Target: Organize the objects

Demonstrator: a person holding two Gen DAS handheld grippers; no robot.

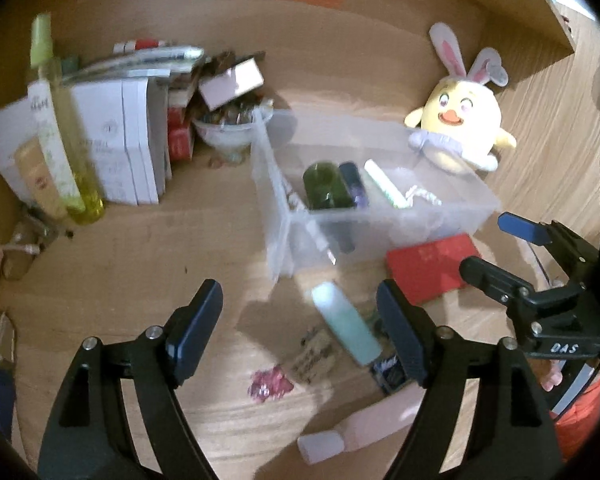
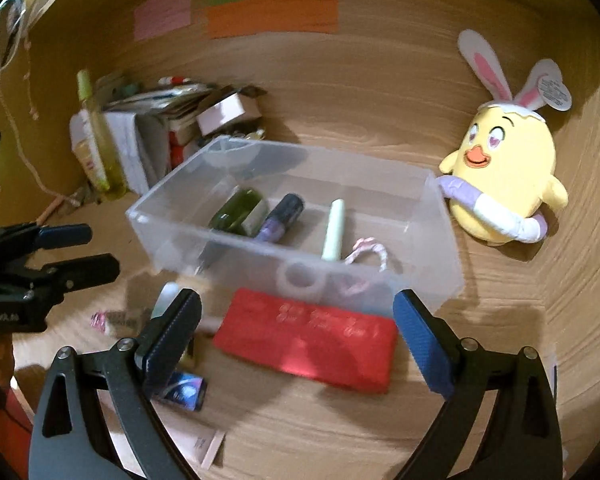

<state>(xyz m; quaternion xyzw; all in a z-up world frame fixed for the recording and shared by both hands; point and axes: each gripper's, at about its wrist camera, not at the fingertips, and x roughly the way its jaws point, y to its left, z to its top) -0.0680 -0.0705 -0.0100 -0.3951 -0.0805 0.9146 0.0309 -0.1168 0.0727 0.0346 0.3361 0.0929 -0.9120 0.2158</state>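
A clear plastic bin [image 1: 284, 236] [image 2: 440, 276] stands on the wooden desk and holds a dark green bottle [image 2: 238, 212], a purple tube [image 2: 280, 216], a pale green tube [image 2: 334, 232] and a pink-white hair tie [image 2: 366, 252]. In front of it lie a red case [image 2: 312, 340] [image 1: 432, 268], a teal tube [image 1: 346, 322], a small dark blue packet [image 2: 182, 392] and a pink tube [image 1: 364, 424]. My left gripper [image 1: 300, 332] is open above the teal tube. My right gripper [image 2: 298, 340] is open above the red case.
A yellow chick plush with bunny ears [image 1: 460, 128] [image 2: 508, 176] leans at the bin's right end. White boxes [image 1: 112, 148], a yellow-green spray bottle [image 1: 60, 128] and a bowl of small items [image 1: 230, 128] crowd the back left. A pink wrapper [image 1: 270, 384] lies near the front.
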